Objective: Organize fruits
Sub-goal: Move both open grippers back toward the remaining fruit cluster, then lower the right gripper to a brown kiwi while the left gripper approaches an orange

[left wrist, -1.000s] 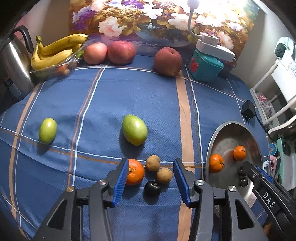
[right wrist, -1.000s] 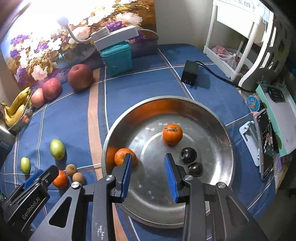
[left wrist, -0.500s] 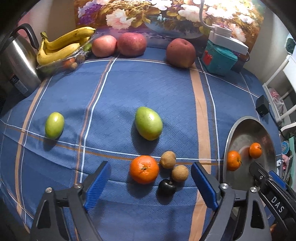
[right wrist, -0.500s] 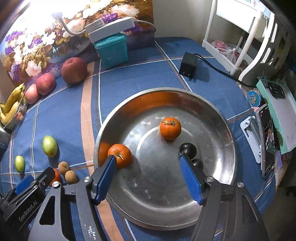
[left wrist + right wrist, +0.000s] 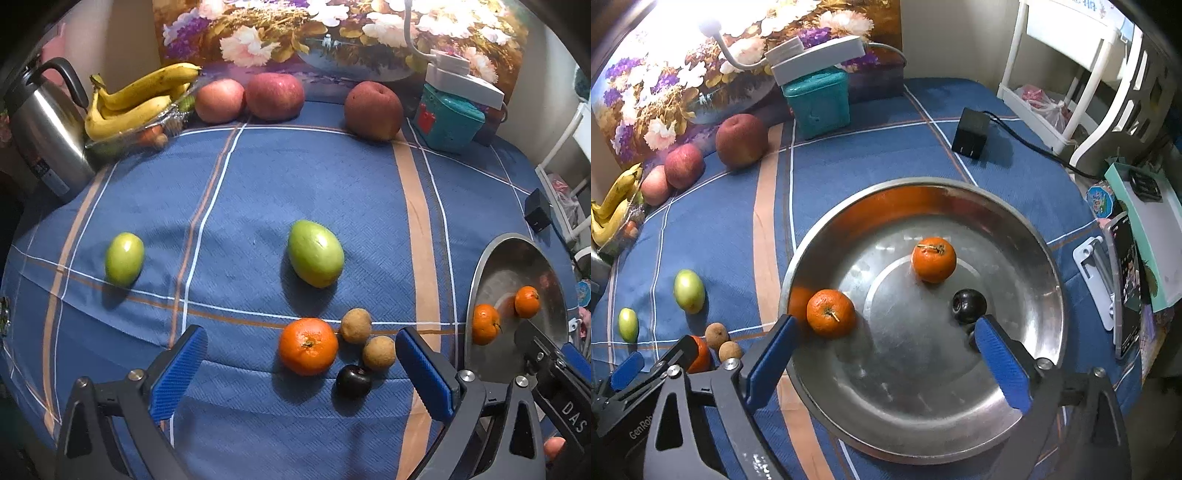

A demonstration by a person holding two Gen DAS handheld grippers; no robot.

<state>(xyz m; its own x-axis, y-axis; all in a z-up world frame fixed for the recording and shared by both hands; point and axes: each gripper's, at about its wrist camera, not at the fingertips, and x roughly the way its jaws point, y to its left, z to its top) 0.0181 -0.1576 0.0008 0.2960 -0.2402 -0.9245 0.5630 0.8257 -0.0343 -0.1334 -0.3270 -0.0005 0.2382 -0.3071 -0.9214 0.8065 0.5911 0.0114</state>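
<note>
In the left wrist view my left gripper point(image 5: 301, 373) is wide open and empty above the blue cloth. An orange point(image 5: 308, 346), two brown longans point(image 5: 355, 325) point(image 5: 378, 352) and a dark plum point(image 5: 353, 380) lie between its fingers. Two green fruits point(image 5: 315, 253) point(image 5: 124, 258) lie farther off. In the right wrist view my right gripper point(image 5: 886, 363) is wide open and empty over the steel bowl point(image 5: 1027, 229), which holds two oranges point(image 5: 831, 313) point(image 5: 933, 259) and a dark plum point(image 5: 969, 305); a second dark fruit is half hidden behind the right finger.
Bananas point(image 5: 142, 99), three apples point(image 5: 275, 96) and a steel kettle point(image 5: 44, 129) stand along the back. A teal box point(image 5: 447, 118) with a lamp stands at back right. A black adapter point(image 5: 971, 133) with cable lies beyond the bowl. A white rack point(image 5: 1071, 74) stands right.
Both grippers have opened from narrow to wide. The left gripper has drawn back from the orange, so the small fruits now lie between its spread fingers.
</note>
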